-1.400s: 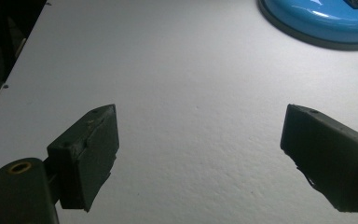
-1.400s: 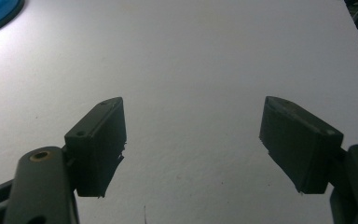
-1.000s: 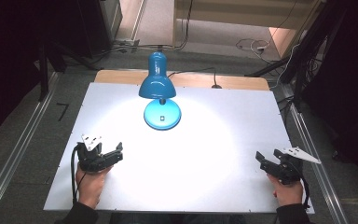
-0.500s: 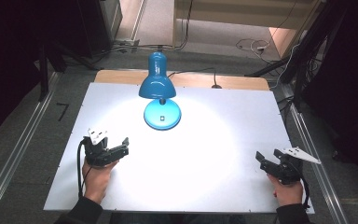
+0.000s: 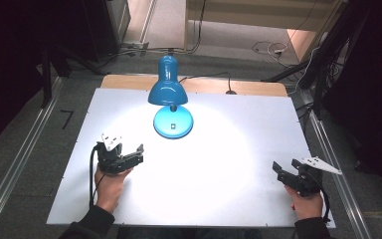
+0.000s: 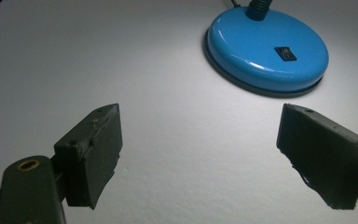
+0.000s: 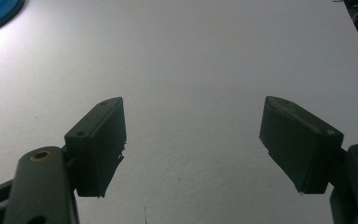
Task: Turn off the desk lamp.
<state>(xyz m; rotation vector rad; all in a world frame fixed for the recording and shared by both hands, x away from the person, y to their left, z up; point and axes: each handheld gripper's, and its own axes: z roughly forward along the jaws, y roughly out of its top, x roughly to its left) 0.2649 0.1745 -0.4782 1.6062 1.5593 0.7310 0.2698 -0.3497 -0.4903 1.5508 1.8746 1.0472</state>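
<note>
Ahead of the left gripper (image 5: 129,162) and a little to the right of its wide-apart, empty jaws sits the blue lamp (image 5: 171,99), its round base (image 6: 267,51) now nearer than half a second ago: this hand has advanced toward it, likely the approach to the rocker switch (image 6: 285,53) (facing up). Its neck rises roughly upright, shade aimed down at the table (image 5: 229,164). Resting well apart, the right gripper (image 5: 287,173) has jaws equally spread.

Lamp (image 5: 171,102) at table's (image 5: 219,199) far edge
</note>
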